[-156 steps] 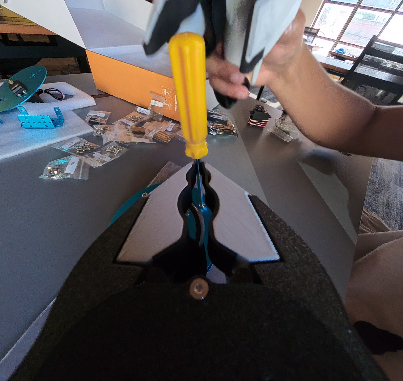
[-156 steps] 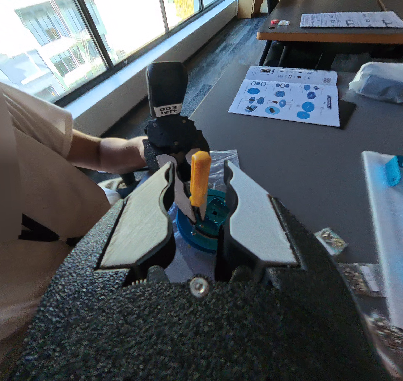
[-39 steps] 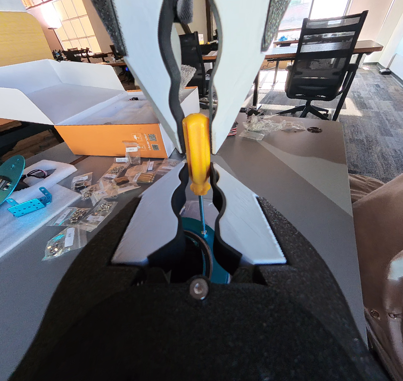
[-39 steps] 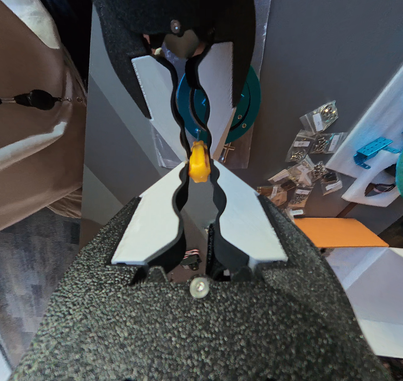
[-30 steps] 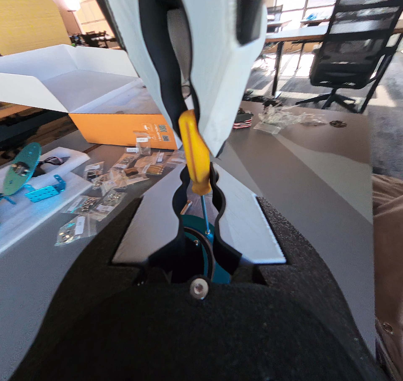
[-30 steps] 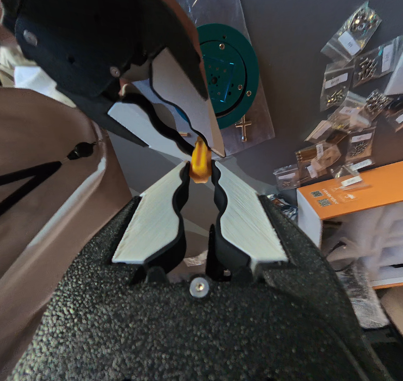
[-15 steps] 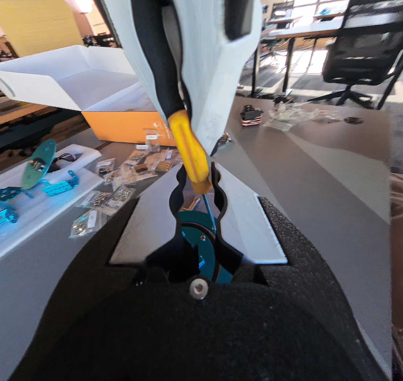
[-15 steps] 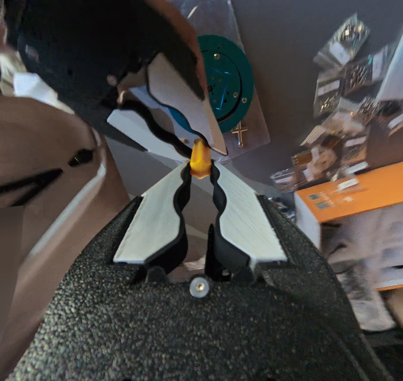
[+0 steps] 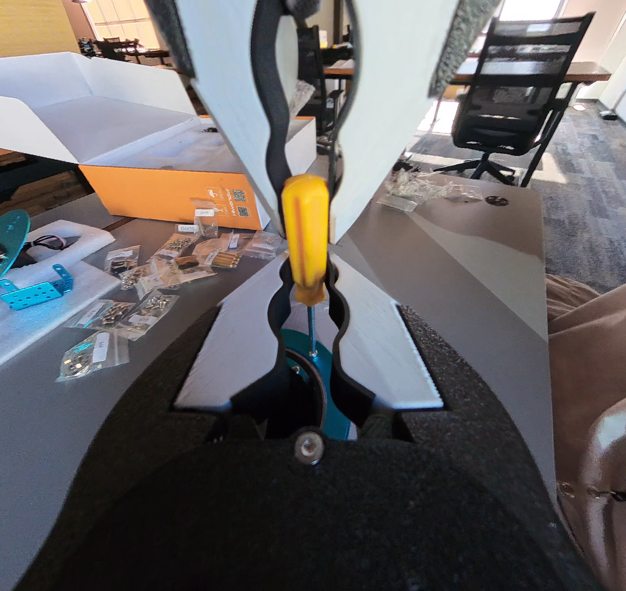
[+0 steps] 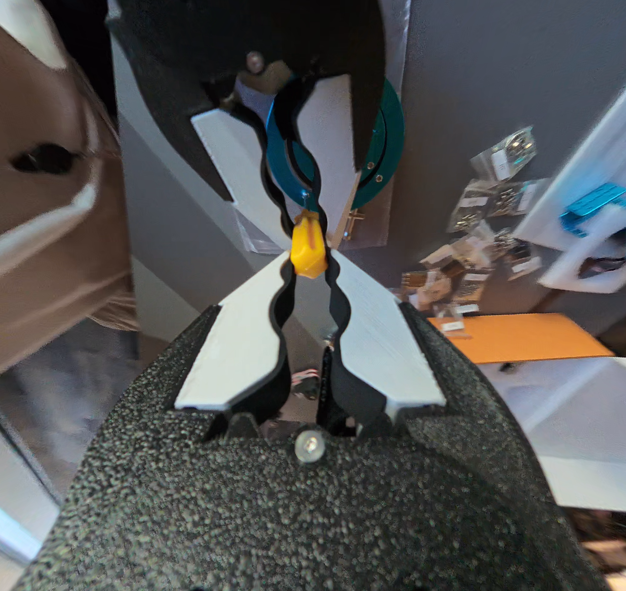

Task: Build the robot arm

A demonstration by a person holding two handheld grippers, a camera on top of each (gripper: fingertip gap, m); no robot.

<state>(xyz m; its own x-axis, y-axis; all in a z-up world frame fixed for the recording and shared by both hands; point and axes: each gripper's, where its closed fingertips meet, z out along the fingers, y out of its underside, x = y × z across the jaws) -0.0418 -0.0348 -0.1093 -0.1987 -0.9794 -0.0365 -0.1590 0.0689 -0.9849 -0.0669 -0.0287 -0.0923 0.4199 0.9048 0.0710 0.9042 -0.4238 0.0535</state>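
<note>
A yellow-handled screwdriver stands upright with its thin shaft tip on a small screw in a teal metal disc. The disc lies on a clear plastic bag on the grey table. My right gripper comes down from above and is shut on the top of the handle. In the right wrist view it pinches the handle end. My left gripper is low over the disc, its tips closed around the handle's lower end. It also shows from above in the right wrist view, partly covering the disc.
An open orange-and-white box stands behind. Several small bags of hardware lie to the left. A blue bracket rests on white foam. Crumpled plastic bags and an office chair are at the far right. A person's clothing is at the right. Only a small space, under 4 cm, lies between the two pairs of fingers. Both grippers' tips are roughly 35 cm from the blue bracket. Seen from the right wrist view as well.
The screwdriver, tilted to the left half a second ago, now stands upright. My right gripper has turned back with it. The left gripper stays around the lower handle.
</note>
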